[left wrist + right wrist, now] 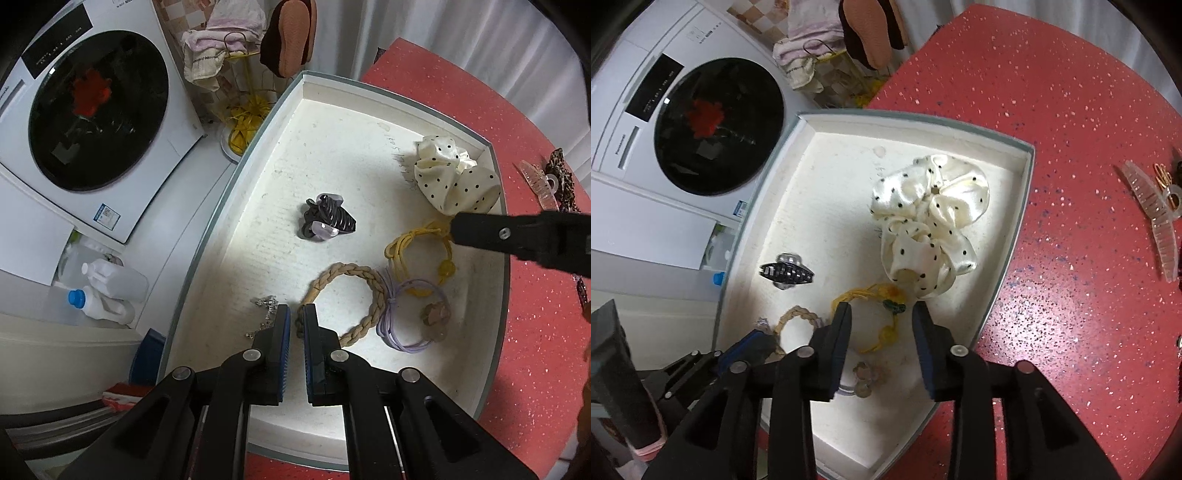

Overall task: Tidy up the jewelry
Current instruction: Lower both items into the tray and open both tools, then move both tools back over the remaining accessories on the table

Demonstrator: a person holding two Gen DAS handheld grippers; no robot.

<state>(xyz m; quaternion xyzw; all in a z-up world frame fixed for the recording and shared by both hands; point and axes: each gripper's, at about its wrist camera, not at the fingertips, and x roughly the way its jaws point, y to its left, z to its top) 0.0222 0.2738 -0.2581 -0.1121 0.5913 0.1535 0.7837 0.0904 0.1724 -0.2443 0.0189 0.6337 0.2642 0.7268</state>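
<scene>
A white tray (pixel 332 147) on the red table holds a cream polka-dot scrunchie (pixel 931 221), a black claw clip (pixel 328 218), a braided beige hair tie (pixel 354 277), a yellow hair tie (pixel 868 295), a lilac tie with a flower (pixel 406 317) and a thin silver chain (pixel 266 306). My left gripper (pixel 295 317) hovers shut over the near end of the braided tie; the braid shows in the slit, but I cannot tell if it is pinched. My right gripper (pixel 882 312) stands open over the yellow tie, its pads clear of it.
On the red table (pixel 1071 147) right of the tray lie a clear hair claw (pixel 1156 218) and a leopard-print scrunchie (pixel 563 173). A washing machine (pixel 92 110) and plastic bottles (pixel 107 291) stand on the floor to the left, below the table edge.
</scene>
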